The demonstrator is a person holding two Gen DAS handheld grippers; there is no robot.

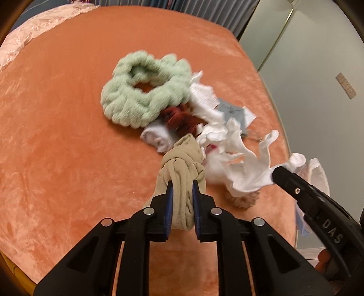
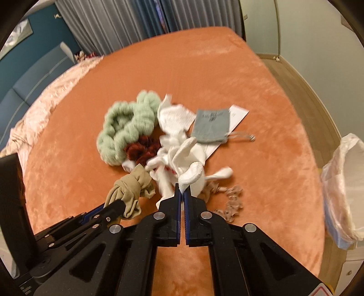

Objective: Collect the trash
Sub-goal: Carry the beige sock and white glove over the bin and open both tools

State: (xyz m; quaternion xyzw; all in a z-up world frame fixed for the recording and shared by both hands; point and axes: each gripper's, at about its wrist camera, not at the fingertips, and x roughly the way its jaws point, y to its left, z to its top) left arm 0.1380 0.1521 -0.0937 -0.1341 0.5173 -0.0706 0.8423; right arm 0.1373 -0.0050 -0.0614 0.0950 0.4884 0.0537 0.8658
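Gripping one knotted tan stocking (image 1: 182, 168), left gripper (image 1: 182, 185) with blue-lined fingers pinched into thin, crinkled fabric, just above orange bedspread (image 1: 68, 136). Pinching one white tissue wad (image 2: 192, 175), right gripper (image 2: 182, 193) nearly pressed together on soft, creased, finger-like folds. Two grippers, one item apiece. Heaped just beyond, on the bedspread: more crumpled white tissue (image 2: 175, 118); one balled white sock (image 1: 157, 136), smooth knit, touching the stocking's knot; one dark red scrunchie (image 2: 141, 150), velvety and ruffled; one big mint-green scrunchie (image 1: 145, 91), fluffy, ring-shaped, puffed in segments. Right of the gripper, several pale pink crinkled scraps (image 2: 232, 200), count unclear through blur. Farther right in the heap, one flat grey pouch (image 2: 210, 125) with printed mark and drawstring, lying on one white paper slip (image 2: 238, 112). Off the bed's right edge, one translucent plastic bag (image 2: 343, 191), open-mouthed. Plush velvet sheen across the bedspread; pale pink embroidered quilt (image 1: 34, 29) at its far left. Behind, grey pleated curtains (image 2: 113, 20), teal wall (image 2: 41, 29), wood floor (image 2: 304, 91).
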